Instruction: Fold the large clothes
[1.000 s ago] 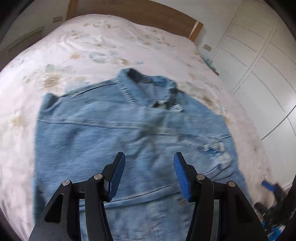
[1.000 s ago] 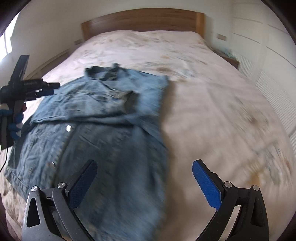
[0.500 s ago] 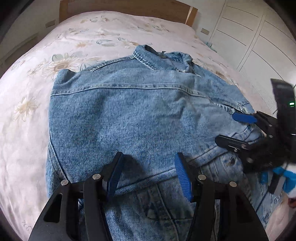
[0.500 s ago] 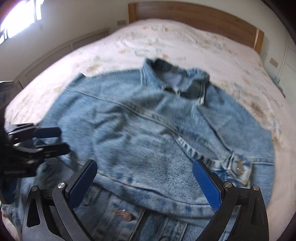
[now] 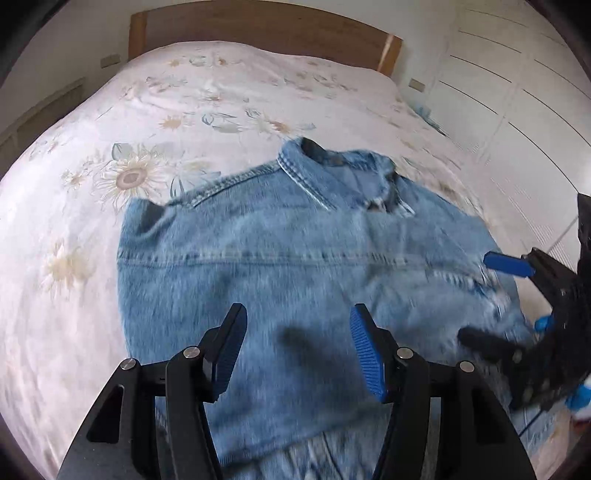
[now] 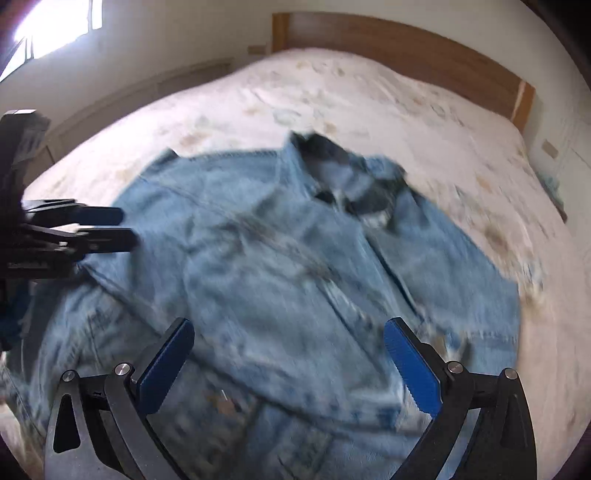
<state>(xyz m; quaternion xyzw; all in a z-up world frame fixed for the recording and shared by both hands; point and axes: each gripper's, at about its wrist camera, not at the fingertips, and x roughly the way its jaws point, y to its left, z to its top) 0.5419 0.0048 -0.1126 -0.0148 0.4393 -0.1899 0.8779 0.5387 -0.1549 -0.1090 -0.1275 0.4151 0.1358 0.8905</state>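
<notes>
**Both grippers lifted off a half-folded denim jacket on the bed**

Compared with half a second ago, both wrist views have pulled back from the denim jacket (image 5: 295, 266): it fills less of each frame and more of the floral bedspread (image 5: 155, 122) shows around it. Both frames are motion-blurred.

Left wrist view: the left gripper (image 5: 295, 347) occupies the lower centre of the frame, its jaws moderately apart and empty, with only denim visible between the blue pads (image 5: 365, 354). The jacket lies across the centre of the frame on the bedspread, collar (image 5: 332, 162) toward the wooden headboard (image 5: 258, 33) at the top. A horizontal seam crosses the upper back panel; a folded edge of denim runs along the lower centre. The right gripper (image 5: 495, 295) enters at the right edge, over the jacket's right side. White wardrobe doors (image 5: 517, 92) fill the upper right.

Right wrist view: the right gripper (image 6: 288, 365) sits at the bottom of the frame, jaws spread wide and holding nothing. The jacket (image 6: 295, 277) covers the centre, collar (image 6: 343, 170) uppermost. The left gripper (image 6: 107, 229) reaches in from the left edge, over the jacket's left side; whether it touches the cloth cannot be told. A bright window (image 6: 48, 26) occupies the upper left corner.
</notes>
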